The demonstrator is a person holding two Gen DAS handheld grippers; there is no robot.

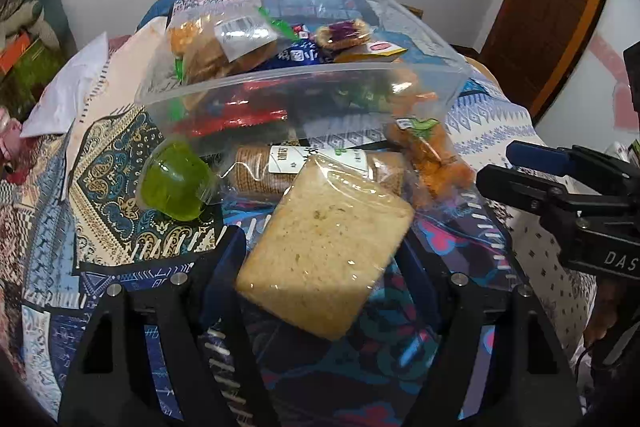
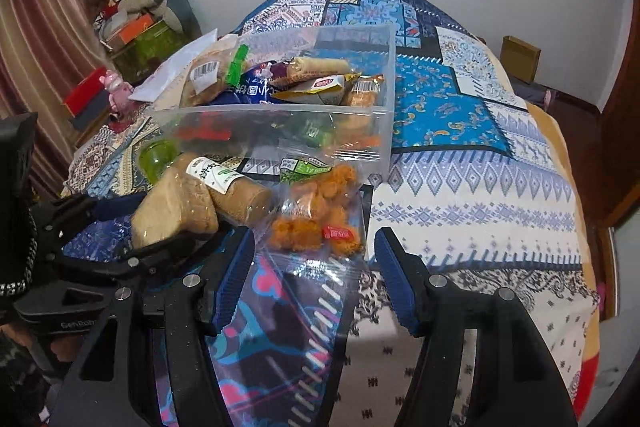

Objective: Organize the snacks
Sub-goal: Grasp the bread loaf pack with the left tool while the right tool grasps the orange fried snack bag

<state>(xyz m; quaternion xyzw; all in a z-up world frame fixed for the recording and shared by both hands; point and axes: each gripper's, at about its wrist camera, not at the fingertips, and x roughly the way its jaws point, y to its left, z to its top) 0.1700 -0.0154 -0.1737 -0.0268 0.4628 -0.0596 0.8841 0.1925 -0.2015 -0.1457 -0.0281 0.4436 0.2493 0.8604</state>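
My left gripper (image 1: 320,247) is shut on a wrapped beige cracker block (image 1: 324,243), held just above the patterned bedspread; it also shows in the right wrist view (image 2: 172,207). A clear plastic bin (image 1: 304,75) full of wrapped snacks stands just beyond it. In front of the bin lie a green jelly cup (image 1: 174,183), a round biscuit roll (image 1: 260,171) and a bag of orange puffs (image 1: 436,163). My right gripper (image 2: 316,267) is open and empty, its fingers on either side of the near end of the puff bag (image 2: 316,219).
The patterned bedspread (image 2: 480,187) spreads wide to the right of the bin (image 2: 380,131). A white bag (image 1: 68,95) lies at the left. Boxes and clutter (image 2: 136,35) stand by the far left wall, and a wooden door (image 1: 552,7) at right.
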